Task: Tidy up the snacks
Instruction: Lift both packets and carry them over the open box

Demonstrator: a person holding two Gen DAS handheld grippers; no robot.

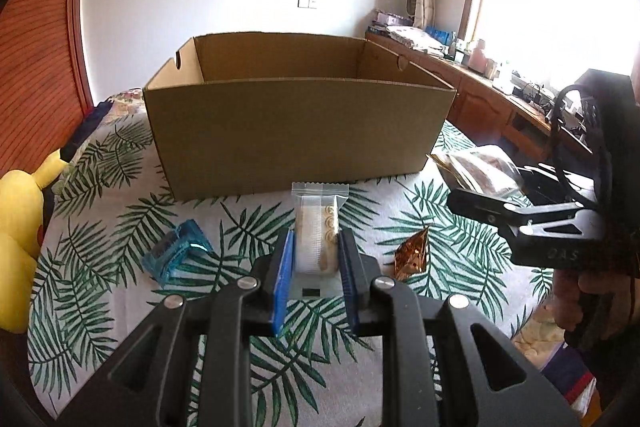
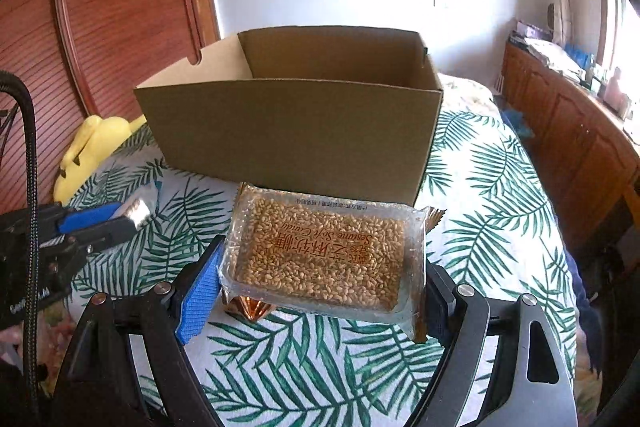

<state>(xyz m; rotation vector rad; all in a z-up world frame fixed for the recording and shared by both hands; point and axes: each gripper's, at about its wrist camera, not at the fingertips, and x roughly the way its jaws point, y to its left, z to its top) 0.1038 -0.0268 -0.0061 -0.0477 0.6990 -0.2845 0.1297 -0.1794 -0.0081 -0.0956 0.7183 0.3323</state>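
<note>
Cardboard box (image 1: 296, 131) parked open-topped in the middle of a leaf-print bedspread (image 1: 120, 227), nothing visible inside from either wrist view. Left gripper (image 1: 314, 259) clamped narrow on a small clear snack packet (image 1: 318, 227), blue pads (image 1: 282, 279) pressing both sides, packet sticking up toward the box and lifted off the cloth. Right gripper (image 2: 320, 283) spread wide but still gripping: sesame candy pack (image 2: 324, 255) wedged flat between the fingers, label readable upside down, held just in front of the box's near wall. Same pack only half visible from the left view, behind the right gripper's finger. Still lying loose on the bedspread: blue wrapped snack (image 1: 176, 251) off to the left of the left gripper, amber foil candy (image 1: 412, 255) between the two grippers. Yellow plush toy (image 2: 92, 151) slumped at the left edge by the wooden headboard (image 2: 120, 7). Wooden cabinet (image 2: 568, 155) cluttered along the window side, too blurry to pick out what's on it.
</note>
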